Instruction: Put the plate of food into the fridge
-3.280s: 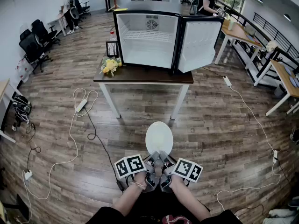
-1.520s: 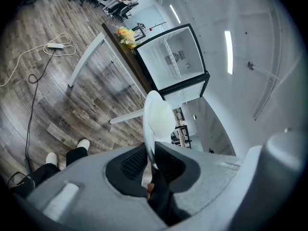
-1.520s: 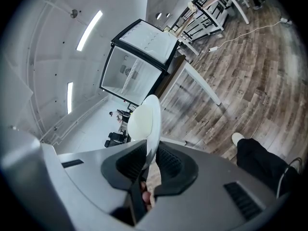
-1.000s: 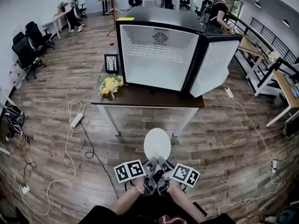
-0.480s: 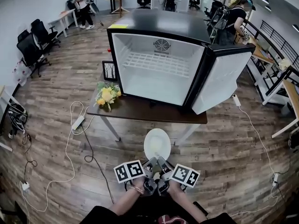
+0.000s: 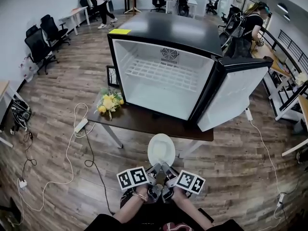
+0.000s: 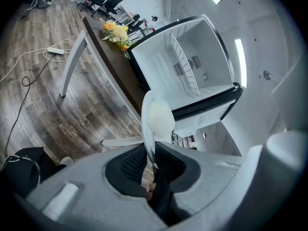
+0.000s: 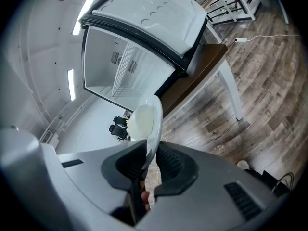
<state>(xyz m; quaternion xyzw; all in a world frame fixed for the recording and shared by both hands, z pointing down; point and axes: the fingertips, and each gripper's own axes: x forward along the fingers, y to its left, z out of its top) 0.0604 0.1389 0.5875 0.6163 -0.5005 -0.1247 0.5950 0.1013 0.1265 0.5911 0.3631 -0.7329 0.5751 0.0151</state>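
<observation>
The plate (image 6: 161,149) is clamped by the left hand-held gripper (image 6: 155,169) and right hand-held gripper (image 6: 167,169); the fridge (image 6: 163,81) is faced straight ahead.

1. My plate (image 6: 161,149) looks like smooth white glazed ware, with a soft gloss along its rim.
2. My left gripper (image 7: 151,154) and right gripper (image 8: 150,154) have matt grey plastic shells. Their pads (image 7: 131,163) are black, ribbed and rubbery-looking.
3. The fridge (image 6: 168,30) has a glossy black top and smooth white plastic-looking walls inside, with a white wire shelf (image 6: 161,74).
4. The table (image 6: 139,117) has a dark, faintly shiny top on smooth white legs.
5. The floor (image 6: 231,158) is matt wood-grain planking, streaked brown and grey.
</observation>
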